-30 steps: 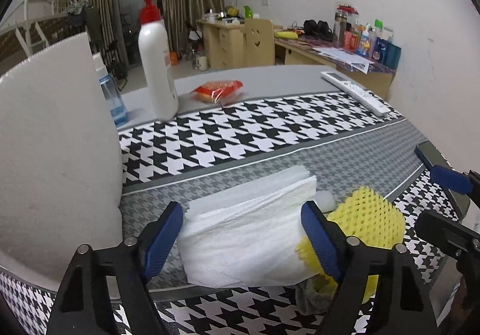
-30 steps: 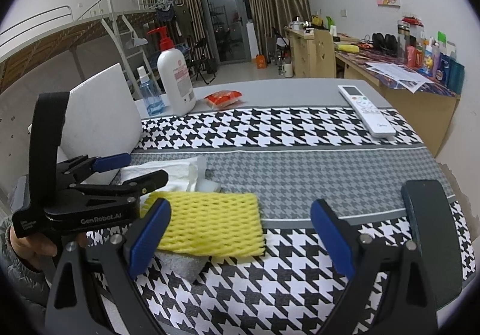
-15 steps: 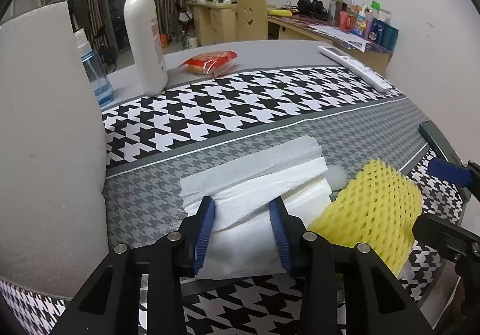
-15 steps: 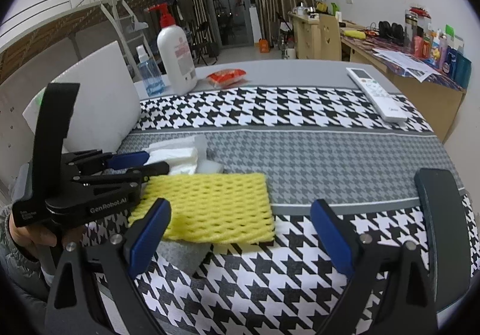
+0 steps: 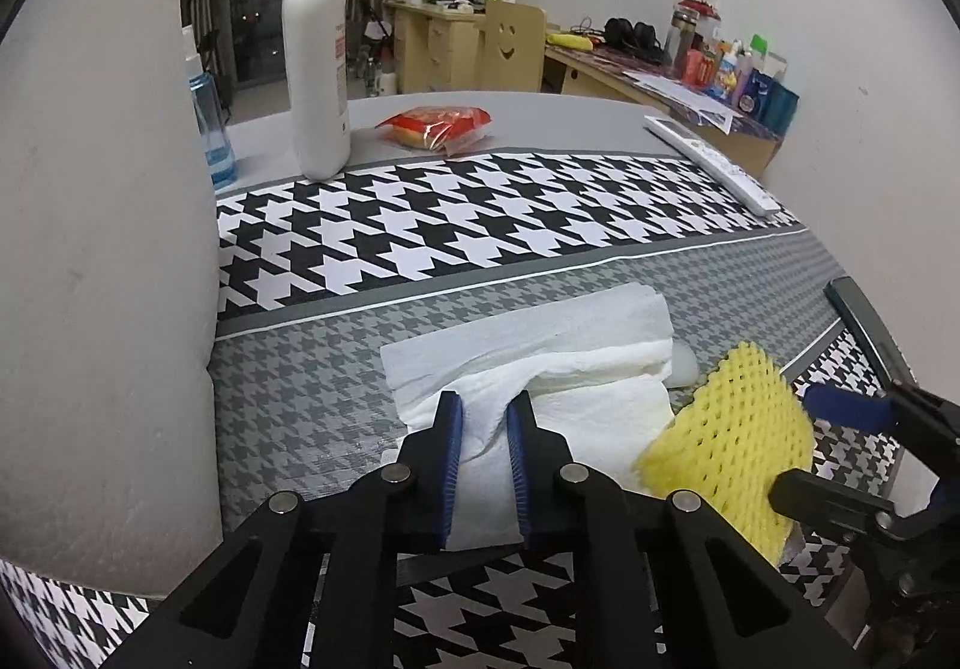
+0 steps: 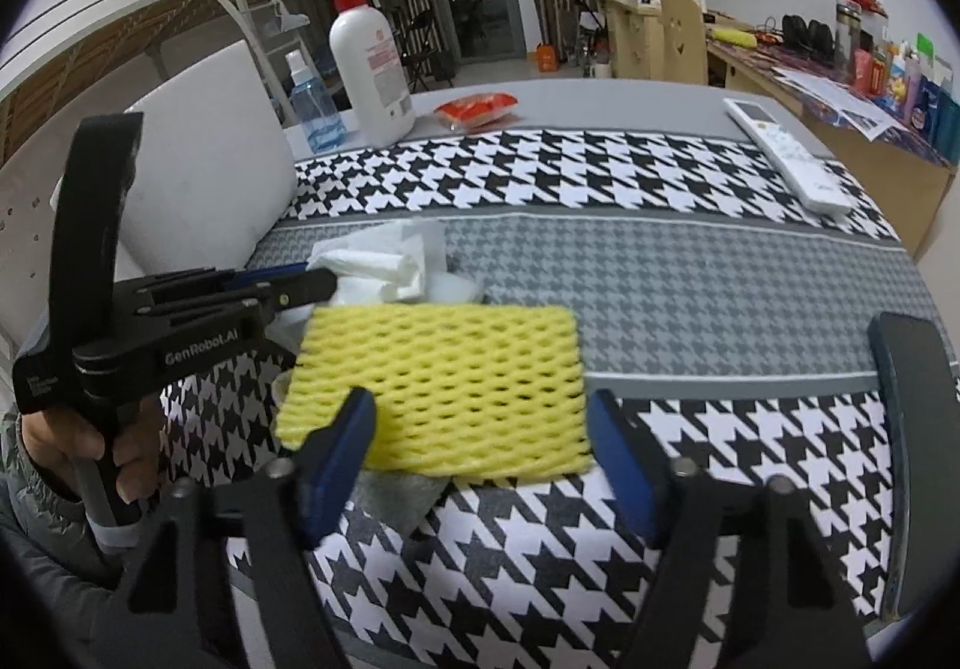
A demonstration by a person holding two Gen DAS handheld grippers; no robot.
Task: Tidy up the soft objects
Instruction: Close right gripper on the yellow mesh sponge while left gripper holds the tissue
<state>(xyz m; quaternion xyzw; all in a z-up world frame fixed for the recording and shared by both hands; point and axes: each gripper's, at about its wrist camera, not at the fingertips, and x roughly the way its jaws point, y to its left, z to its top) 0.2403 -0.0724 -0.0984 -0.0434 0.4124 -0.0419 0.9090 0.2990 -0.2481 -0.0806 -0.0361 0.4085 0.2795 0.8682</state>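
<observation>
A stack of white paper tissue (image 5: 570, 345) lies on the grey band of the houndstooth tablecloth. My left gripper (image 5: 483, 411) pinches a bunched fold at its near edge, and its jaws are still closing. From the right wrist, that left gripper (image 6: 324, 276) reaches in at the left, over the tissue (image 6: 384, 261). A yellow foam net (image 6: 444, 357) lies beside the tissue, on top of a grey foam piece (image 6: 396, 501). My right gripper (image 6: 480, 429) straddles the net's near edge. Its jaws are closing, and the net is not visibly squeezed. The right gripper (image 5: 828, 447) also shows beside the net (image 5: 732, 429).
A large white foam board (image 5: 102, 249) stands at the left. Behind are a white pump bottle (image 5: 315, 69), a blue spray bottle (image 5: 210, 129), a red snack packet (image 5: 438, 123) and a white remote (image 5: 714, 165). A dark flat object (image 6: 912, 429) lies at the right table edge.
The left jaws went from wide apart to pinched on the tissue, bunching it up. The right jaws narrowed around the yellow net, and the right gripper came slightly lower.
</observation>
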